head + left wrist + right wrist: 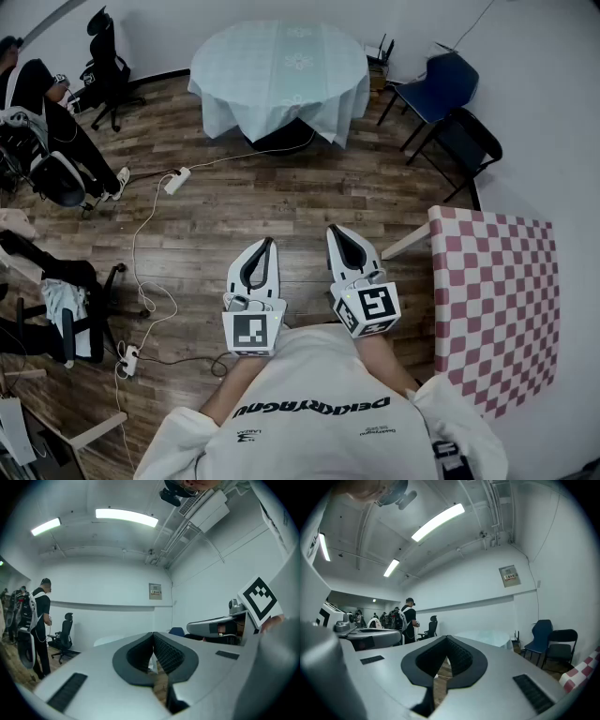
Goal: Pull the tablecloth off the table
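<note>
A pale mint tablecloth [279,73] drapes over a round table at the far end of the room, well ahead of both grippers; in the right gripper view the tablecloth [487,637] shows beyond the jaws. My left gripper [267,242] and right gripper [335,231] are held side by side in front of my chest, over the wooden floor. Both are shut with nothing between their jaws. From the left gripper view, the left gripper [153,634] has its tips touching, and the right gripper [446,637] looks the same in its own view.
A red-and-white checkered table [497,305] stands close at my right. Blue and black chairs [450,108] sit by the right wall. Office chairs [105,66] and a person [42,103] are at the left. A power strip and cables [150,225] lie on the floor.
</note>
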Tool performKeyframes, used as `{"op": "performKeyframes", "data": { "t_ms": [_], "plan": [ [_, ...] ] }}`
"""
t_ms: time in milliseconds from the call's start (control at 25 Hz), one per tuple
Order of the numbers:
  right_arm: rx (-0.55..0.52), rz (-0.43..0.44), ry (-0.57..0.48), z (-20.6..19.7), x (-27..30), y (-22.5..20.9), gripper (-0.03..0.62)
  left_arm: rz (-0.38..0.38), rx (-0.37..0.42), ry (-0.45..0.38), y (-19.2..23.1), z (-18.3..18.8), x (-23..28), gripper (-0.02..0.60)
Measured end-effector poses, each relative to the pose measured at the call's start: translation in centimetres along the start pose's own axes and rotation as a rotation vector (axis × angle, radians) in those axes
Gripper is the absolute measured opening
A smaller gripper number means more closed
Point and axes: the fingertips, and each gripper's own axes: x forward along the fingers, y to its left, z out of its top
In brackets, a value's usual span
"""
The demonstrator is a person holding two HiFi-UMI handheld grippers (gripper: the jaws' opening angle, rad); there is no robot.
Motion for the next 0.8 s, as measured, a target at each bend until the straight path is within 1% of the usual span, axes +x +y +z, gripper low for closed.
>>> {"op": "performKeyframes", "data": {
  "t_ms": [80,120,240,400,520,640,720,800],
  "plan": [
    [-0.007,-0.01,0.008,0.0,0.0,0.1,0.035,-0.013,0.036,-0.031,0.1,0.2,-0.2,0.015],
    [-0.01,-0.014,0.011,-0.1,0.0,0.2,0.035,-0.014,0.041,-0.036,0.2,0.3,-0.3,0.015],
    [-0.007,-0.014,0.001,-0.1,-0.1,0.8,0.035,-0.007,0.028,-0.026,0.5,0.1,-0.8,0.015],
    [0.009,-0.012,-0.024,0.1,-0.2,1.6,0.035,0.008,0.0,-0.057,1.4,0.6,-1.6,0.015],
    [-0.014,-0.02,-0.041,0.6,-0.2,1.9,0.035,0.021,-0.009,-0.078,2.4,0.7,-1.7,0.015],
    [-0.024,-0.02,-0.071,1.3,0.1,2.0,0.035,0.011,-0.027,-0.077,3.0,0.1,-1.3,0.015],
    [-0.01,-0.013,-0.082,1.3,0.6,1.7,0.035,0.001,-0.013,-0.08,2.9,-0.4,-0.8,0.015],
    [0.004,-0.007,-0.082,1.1,1.5,1.3,0.035,0.0,0.001,-0.104,3.2,-0.1,-0.1,0.015]
  ]
}}
